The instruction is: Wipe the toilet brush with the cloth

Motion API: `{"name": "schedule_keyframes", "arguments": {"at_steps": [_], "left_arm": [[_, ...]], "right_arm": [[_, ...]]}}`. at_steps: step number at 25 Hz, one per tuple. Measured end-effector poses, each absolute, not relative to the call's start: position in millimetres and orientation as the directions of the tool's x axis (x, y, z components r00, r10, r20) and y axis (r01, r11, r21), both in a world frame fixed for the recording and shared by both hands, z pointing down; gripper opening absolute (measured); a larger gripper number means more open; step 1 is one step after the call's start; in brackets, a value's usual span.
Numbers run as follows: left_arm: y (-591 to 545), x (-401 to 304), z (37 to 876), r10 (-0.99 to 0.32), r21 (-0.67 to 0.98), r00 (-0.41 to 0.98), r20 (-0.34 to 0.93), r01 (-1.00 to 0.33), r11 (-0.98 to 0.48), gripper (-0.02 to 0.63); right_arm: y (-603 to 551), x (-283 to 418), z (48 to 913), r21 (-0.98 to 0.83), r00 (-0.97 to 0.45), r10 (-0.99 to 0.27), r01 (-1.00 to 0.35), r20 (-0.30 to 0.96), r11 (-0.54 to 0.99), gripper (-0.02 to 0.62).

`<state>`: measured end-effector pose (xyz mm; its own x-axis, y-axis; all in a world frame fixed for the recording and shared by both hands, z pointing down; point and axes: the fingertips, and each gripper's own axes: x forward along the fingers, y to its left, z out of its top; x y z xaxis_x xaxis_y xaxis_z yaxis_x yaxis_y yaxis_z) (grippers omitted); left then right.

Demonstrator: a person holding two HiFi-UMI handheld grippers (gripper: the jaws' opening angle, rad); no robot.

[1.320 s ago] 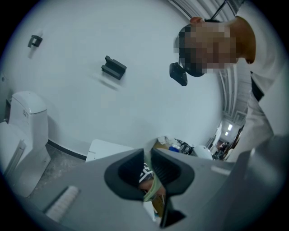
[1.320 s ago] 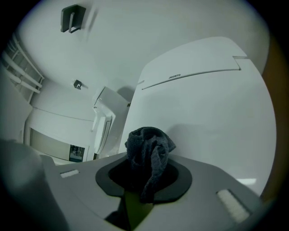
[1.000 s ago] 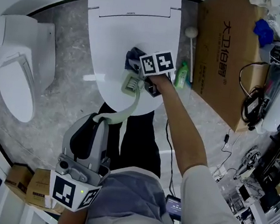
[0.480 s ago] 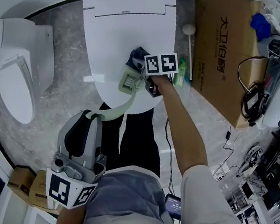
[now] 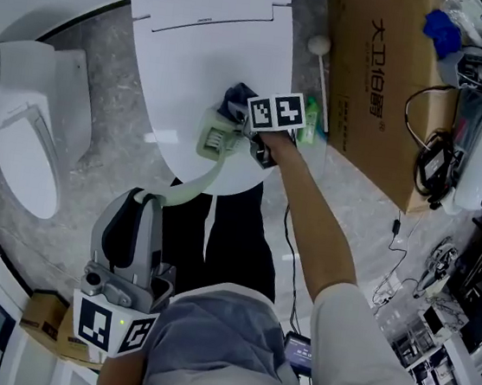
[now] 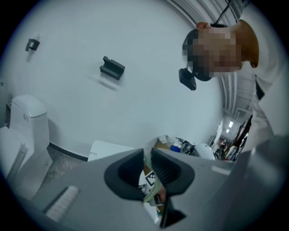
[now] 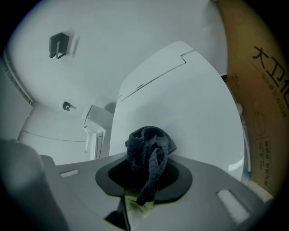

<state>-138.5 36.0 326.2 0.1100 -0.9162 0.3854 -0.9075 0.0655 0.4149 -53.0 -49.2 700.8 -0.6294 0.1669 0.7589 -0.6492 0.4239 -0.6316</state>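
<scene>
Left gripper (image 5: 148, 198) is clamping the likely stiff, light toilet brush (image 5: 216, 137) by its handle end, while right gripper (image 7: 144, 177) is pinching the soft bunched cloth (image 7: 149, 151) beside the brush head.

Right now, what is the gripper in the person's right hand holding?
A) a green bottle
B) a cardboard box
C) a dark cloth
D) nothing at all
C: the right gripper is shut on a bunched dark cloth, with the white toilet lid behind it.

Cardboard box (image 5: 368, 98) printed with Chinese characters 大卫伯爵, tiny print on toilet lid (image 5: 205, 70) illegible
</scene>
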Motion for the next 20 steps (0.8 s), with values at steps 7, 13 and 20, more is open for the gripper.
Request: {"name": "schedule_keyframes", "arguments": {"at_steps": [7,13,20], "left_arm": [[34.9,-138.2,327.8,-0.915,0.411,0.103,0.389,-0.909,0.073,0.0],[35.0,-138.1,327.4,-0.916,0.409,0.094,0.391,-0.909,0.081,0.0],[38.0,-138.1,327.7,-0.915,0.411,0.089,0.394,-0.908,0.089,0.0]], "right_arm": [[-50.6,-39.3,703.8,-0.639,-0.637,0.157,-0.66,0.755,0.396,0.104],[-49.4,-30.0,704.0,-0.644,-0.644,0.142,-0.671,0.752,0.367,0.104],[-47.8,-19.6,704.2,-0.649,-0.651,0.119,-0.688,0.75,0.326,0.104]]}}
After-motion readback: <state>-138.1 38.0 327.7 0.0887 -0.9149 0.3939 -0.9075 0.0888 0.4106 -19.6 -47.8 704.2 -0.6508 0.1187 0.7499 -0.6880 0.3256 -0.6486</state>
